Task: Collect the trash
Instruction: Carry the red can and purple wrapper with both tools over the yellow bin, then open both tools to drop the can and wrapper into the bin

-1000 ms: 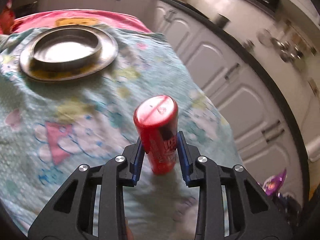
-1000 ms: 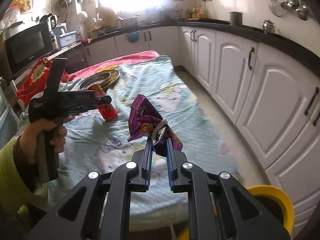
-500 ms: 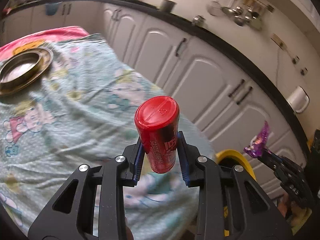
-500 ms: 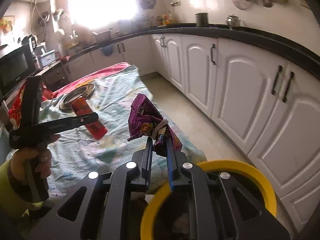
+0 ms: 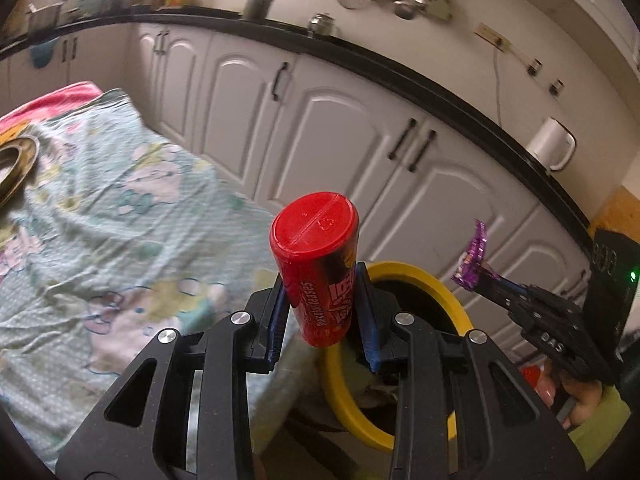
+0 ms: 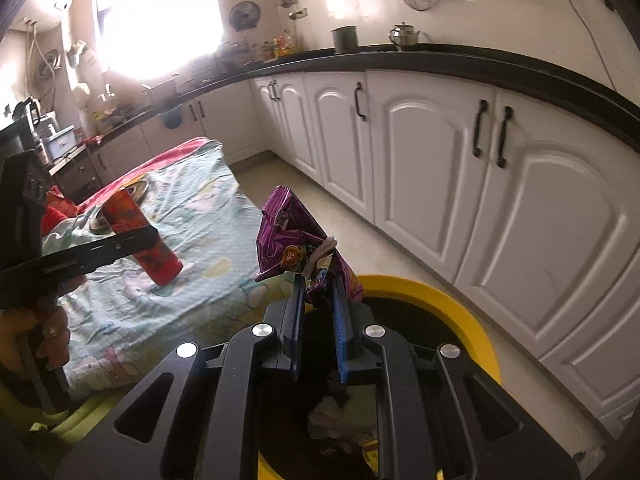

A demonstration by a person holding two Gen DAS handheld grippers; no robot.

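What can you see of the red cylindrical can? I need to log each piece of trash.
The red cylindrical can has a red plastic lid with a moulded line and recycling mark, and printed lettering down its glossy side. It is tilted, clamped at mid-body between the left gripper pads, held in the air near the yellow-rimmed bin.

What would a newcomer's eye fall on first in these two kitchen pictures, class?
First, the red canister, clamped between the left gripper's fingers above the patterned cloth's edge. Next, the crumpled purple wrapper pinched in the right gripper, right over the yellow-rimmed bin beside the white cabinets.
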